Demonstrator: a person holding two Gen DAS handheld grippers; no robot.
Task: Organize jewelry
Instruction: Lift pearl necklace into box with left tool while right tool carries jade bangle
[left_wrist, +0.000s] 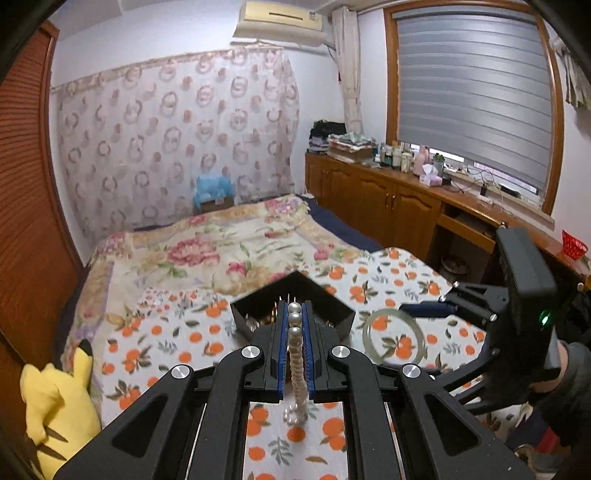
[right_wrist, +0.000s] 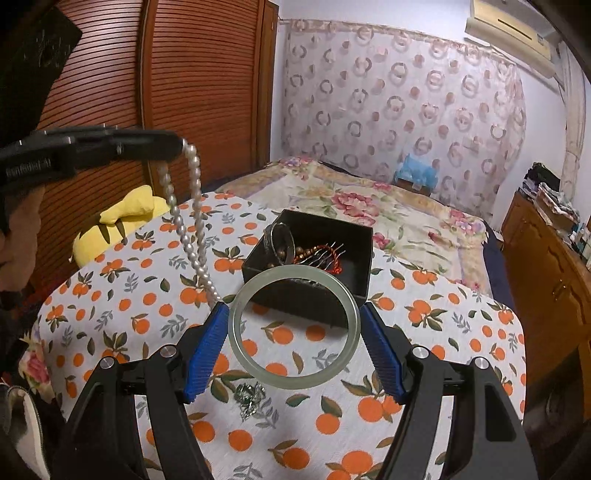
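Note:
My left gripper (left_wrist: 294, 308) is shut on a white pearl necklace (left_wrist: 296, 354) and holds it above the table; in the right wrist view the necklace (right_wrist: 192, 221) hangs in two strands from that gripper (right_wrist: 177, 142). My right gripper (right_wrist: 293, 314) is shut on a pale green jade bangle (right_wrist: 293, 382), held by its two sides just in front of a black jewelry box (right_wrist: 354, 243). The box holds a dark bangle, brown beads and a red hair comb. In the left wrist view the bangle (left_wrist: 393, 363) is right of the box (left_wrist: 332, 301).
A small silver trinket (right_wrist: 251, 397) lies on the orange-print tablecloth (right_wrist: 424, 369) under the bangle. A yellow plush toy (right_wrist: 122, 221) sits left of the table. A floral bed (right_wrist: 388, 214) lies behind it, a wooden cabinet (right_wrist: 554, 280) at the right.

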